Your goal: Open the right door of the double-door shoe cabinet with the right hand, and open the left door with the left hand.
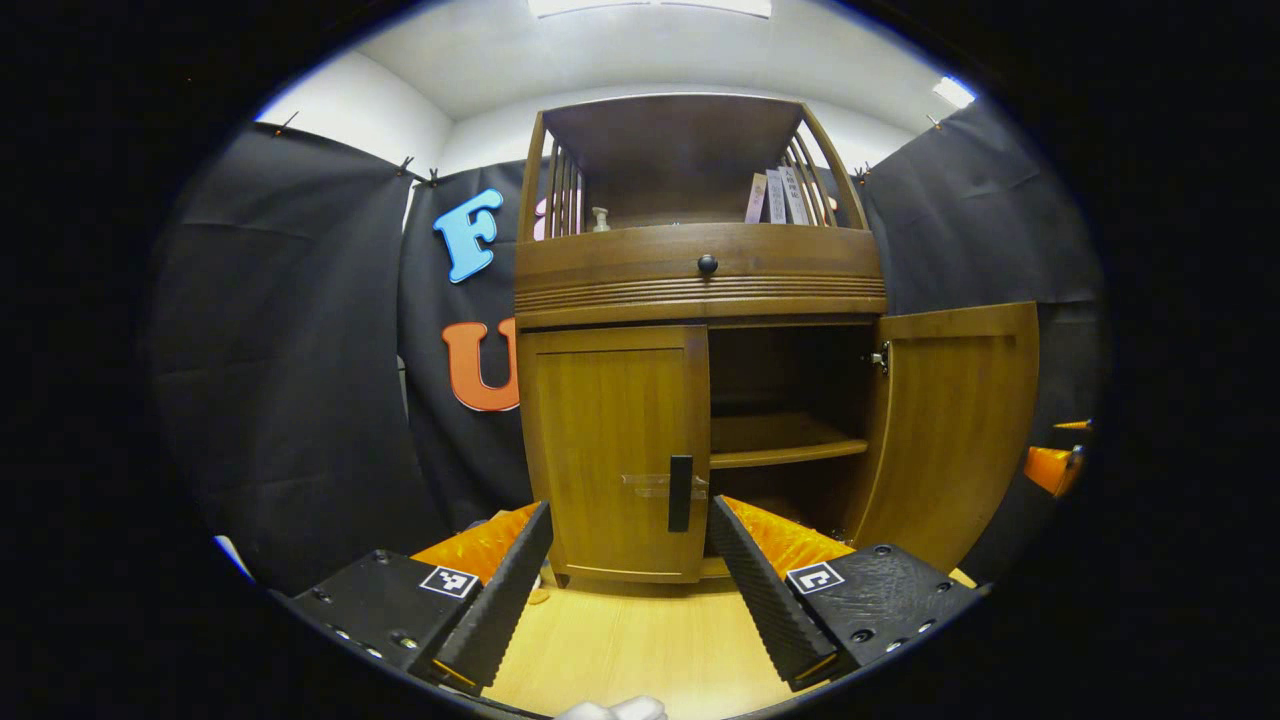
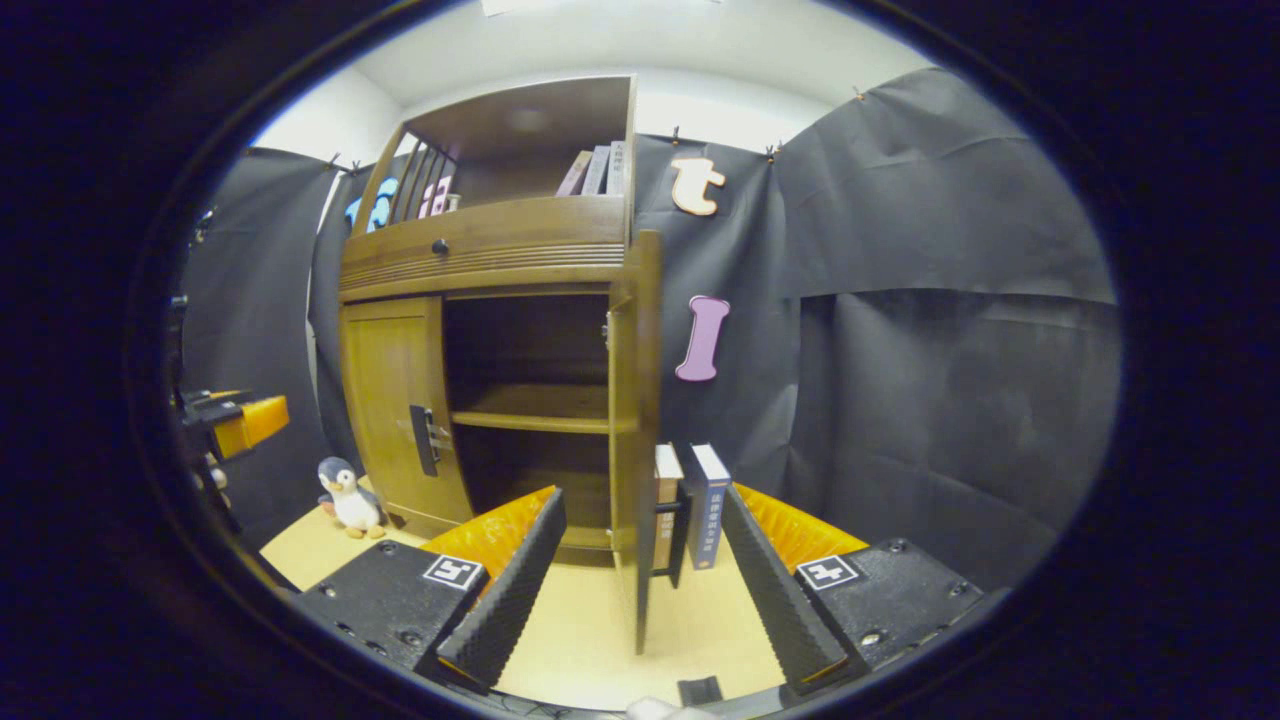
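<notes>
R door (image 2: pixel 637 440) seen swung fully out, edge-on betw. spread fingers of right gripper (image 2: pixel 640 570), nothing held. L door (image 1: pixel 615 450) still shut at cabinet (image 1: pixel 700 275) front; its vertical handle (image 1: pixel 680 492) lies dead ahead of left gripper (image 1: pixel 630 570), fingers wide, empty, not touching. L gripper judged nearer for pull.

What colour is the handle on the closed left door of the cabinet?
Black. The handle is a vertical bar on the brown wooden left door, best seen in the left gripper view.
</notes>
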Action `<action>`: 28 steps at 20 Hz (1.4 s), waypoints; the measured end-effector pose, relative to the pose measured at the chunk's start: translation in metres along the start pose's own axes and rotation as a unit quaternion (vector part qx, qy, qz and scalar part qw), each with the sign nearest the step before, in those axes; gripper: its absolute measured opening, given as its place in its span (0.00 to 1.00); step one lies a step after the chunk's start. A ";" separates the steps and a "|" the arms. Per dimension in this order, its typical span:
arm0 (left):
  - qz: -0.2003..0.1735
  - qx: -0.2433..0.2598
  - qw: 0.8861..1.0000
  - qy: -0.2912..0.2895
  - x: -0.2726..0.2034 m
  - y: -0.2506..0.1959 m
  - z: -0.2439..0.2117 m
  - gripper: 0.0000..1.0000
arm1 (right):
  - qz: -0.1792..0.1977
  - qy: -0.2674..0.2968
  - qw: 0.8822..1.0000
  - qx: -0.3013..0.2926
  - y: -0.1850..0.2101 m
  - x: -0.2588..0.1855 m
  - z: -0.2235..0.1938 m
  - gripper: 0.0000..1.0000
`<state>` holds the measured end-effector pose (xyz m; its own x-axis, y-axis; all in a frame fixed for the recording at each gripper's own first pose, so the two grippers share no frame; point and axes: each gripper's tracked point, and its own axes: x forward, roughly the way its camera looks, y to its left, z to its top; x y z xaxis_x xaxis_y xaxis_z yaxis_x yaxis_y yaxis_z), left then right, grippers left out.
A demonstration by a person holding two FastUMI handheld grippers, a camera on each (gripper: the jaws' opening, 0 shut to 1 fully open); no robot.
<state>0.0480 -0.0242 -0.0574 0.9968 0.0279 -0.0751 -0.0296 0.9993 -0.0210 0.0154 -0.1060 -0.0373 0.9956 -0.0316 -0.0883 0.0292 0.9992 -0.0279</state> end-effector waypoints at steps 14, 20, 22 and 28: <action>-0.080 -0.003 0.997 0.010 0.177 -0.042 -0.063 0.96 | -0.052 0.025 0.998 -0.016 0.079 -0.031 0.003 1.00; -0.089 -0.001 0.996 0.029 0.229 -0.063 -0.093 0.96 | -0.075 0.054 0.996 -0.022 0.068 -0.027 -0.005 0.99; -0.092 -0.009 0.995 0.032 0.239 -0.067 -0.096 0.95 | -0.078 0.058 0.995 -0.025 0.066 -0.026 -0.006 1.00; -0.091 -0.012 0.995 0.040 0.266 -0.072 -0.105 0.64 | -0.065 0.068 0.995 -0.028 0.070 -0.020 -0.009 1.00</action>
<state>0.3073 -0.0914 -0.1803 0.9767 -0.1564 -0.1471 0.1482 0.9868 -0.0649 -0.0038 -0.0354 -0.0466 0.9622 -0.1667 -0.2152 0.1476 0.9838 -0.1021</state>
